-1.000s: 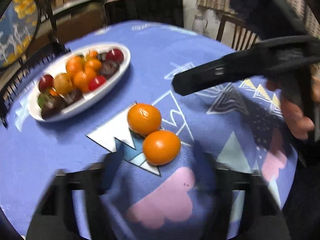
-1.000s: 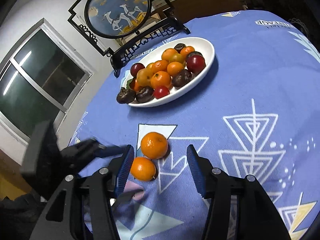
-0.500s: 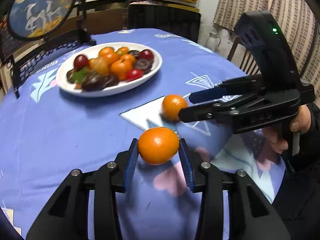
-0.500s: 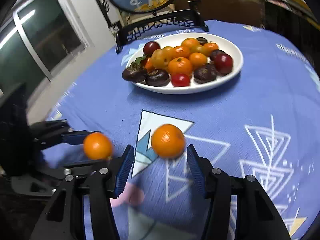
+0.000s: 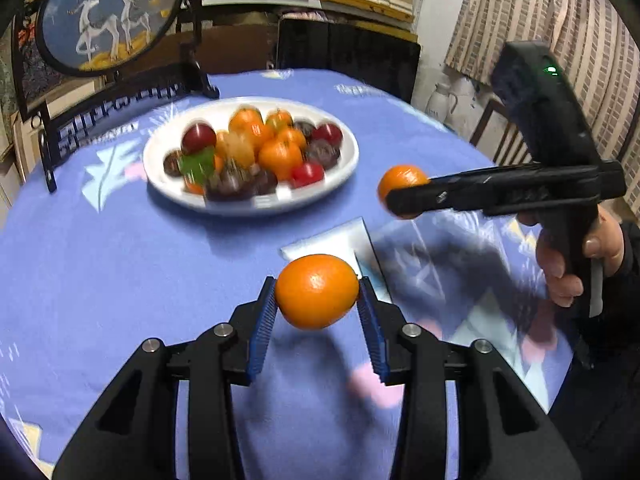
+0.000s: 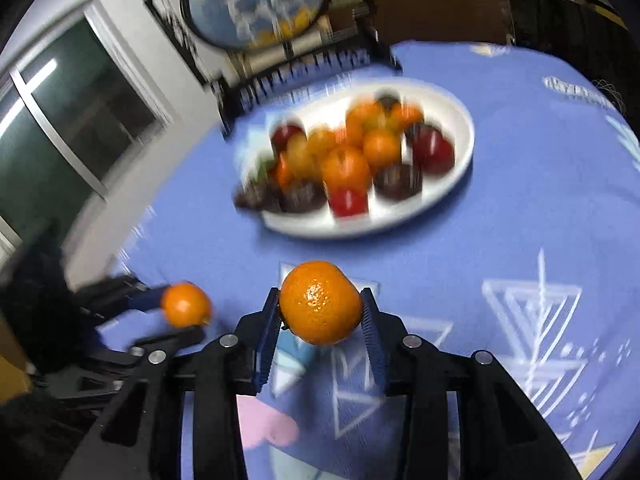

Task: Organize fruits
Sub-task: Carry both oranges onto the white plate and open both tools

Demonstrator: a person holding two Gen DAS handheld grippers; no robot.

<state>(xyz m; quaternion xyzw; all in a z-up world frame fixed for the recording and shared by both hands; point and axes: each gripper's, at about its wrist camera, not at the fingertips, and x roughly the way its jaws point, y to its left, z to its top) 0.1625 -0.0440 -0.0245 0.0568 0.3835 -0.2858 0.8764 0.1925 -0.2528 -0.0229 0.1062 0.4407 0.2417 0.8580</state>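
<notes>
My left gripper [image 5: 317,307] is shut on an orange tangerine [image 5: 316,290] and holds it above the blue tablecloth. My right gripper [image 6: 320,312] is shut on a second tangerine [image 6: 320,307], also lifted. The left wrist view shows the right gripper [image 5: 404,196] from the side with its tangerine [image 5: 400,182]. The right wrist view shows the left gripper's tangerine [image 6: 186,304] at lower left. A white oval plate [image 5: 352,160] of mixed orange, red and dark fruits lies farther back; it also shows in the right wrist view [image 6: 460,184].
A round decorative screen on a black stand [image 5: 108,20] rises behind the plate. A dark chair [image 5: 344,56] and a wooden chair [image 5: 500,136] stand past the table's far edge. A window [image 6: 72,120] is at the left.
Both grippers closed on the two tangerines that lay side by side on the cloth, lifted them and moved them apart; both views now face the plate.
</notes>
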